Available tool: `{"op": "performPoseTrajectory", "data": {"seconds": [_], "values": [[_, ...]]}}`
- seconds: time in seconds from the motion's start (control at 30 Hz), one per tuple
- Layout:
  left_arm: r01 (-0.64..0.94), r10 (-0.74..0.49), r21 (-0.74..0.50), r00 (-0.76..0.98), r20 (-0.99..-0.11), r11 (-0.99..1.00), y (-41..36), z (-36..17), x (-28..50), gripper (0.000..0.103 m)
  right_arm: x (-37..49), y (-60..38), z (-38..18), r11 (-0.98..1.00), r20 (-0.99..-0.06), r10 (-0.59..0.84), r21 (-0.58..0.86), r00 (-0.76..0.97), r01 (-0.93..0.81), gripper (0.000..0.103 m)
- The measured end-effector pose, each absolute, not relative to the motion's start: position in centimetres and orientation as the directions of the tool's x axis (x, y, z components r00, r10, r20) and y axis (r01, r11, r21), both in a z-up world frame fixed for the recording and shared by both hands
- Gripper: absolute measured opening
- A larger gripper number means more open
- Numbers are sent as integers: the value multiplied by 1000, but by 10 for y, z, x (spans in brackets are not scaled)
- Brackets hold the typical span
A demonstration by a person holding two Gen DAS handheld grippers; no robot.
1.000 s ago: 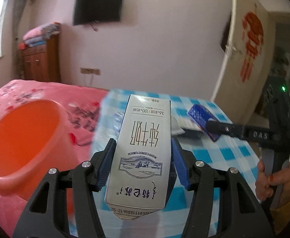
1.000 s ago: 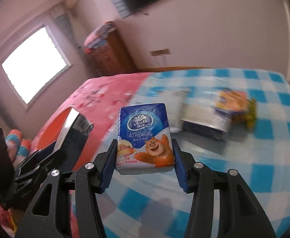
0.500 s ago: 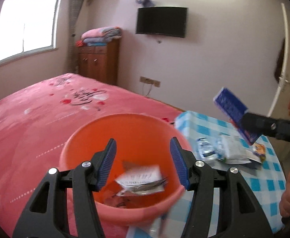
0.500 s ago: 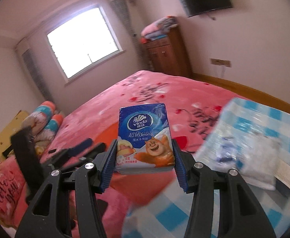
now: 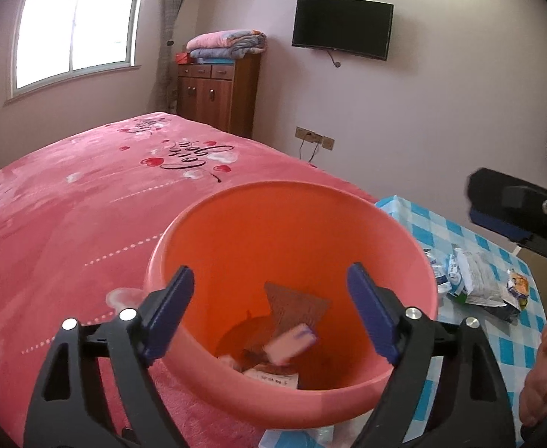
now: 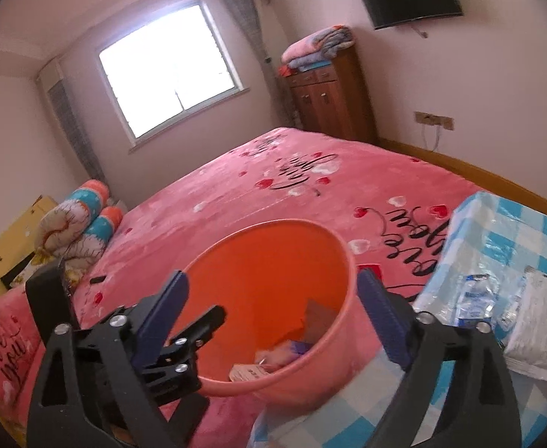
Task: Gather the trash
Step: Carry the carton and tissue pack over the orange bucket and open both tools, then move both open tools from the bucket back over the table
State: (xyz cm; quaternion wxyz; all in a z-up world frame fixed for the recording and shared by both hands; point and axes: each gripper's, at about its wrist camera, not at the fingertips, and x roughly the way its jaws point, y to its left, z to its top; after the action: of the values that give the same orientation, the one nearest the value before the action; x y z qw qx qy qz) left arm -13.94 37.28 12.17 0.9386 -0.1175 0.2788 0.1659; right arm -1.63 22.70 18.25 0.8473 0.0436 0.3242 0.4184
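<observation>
orange bucket [image 5: 236,231] sits on the pink bed [image 5: 68,224] at the checked table's [image 5: 512,351] left edge. inside: milk carton [image 5: 273,377], blurred tissue pack [image 5: 290,343], cardboard scrap [image 5: 296,306]. left gripper [image 5: 269,321] and right gripper [image 6: 273,317] both above it, jaws opening, nothing between. wrappers [image 5: 475,283] lie on the table.

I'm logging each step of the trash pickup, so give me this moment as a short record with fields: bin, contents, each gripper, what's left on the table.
bin: orange bucket, at the edge of the pink bed
contents: carton, cardboard piece, blurred tissue pack
left gripper: jaws opening, nothing between them
right gripper: jaws opening, nothing between them
left on table: wrappers on the blue checked cloth
</observation>
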Motion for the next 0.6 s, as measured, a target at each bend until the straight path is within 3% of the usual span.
{"op": "performPoseTrajectory", "data": {"seconds": [0.6], "values": [[-366, 268, -87, 804, -530, 926, 357, 128, -147, 91, -29, 155, 136, 793, -547, 598, 299, 586, -530, 94]]}}
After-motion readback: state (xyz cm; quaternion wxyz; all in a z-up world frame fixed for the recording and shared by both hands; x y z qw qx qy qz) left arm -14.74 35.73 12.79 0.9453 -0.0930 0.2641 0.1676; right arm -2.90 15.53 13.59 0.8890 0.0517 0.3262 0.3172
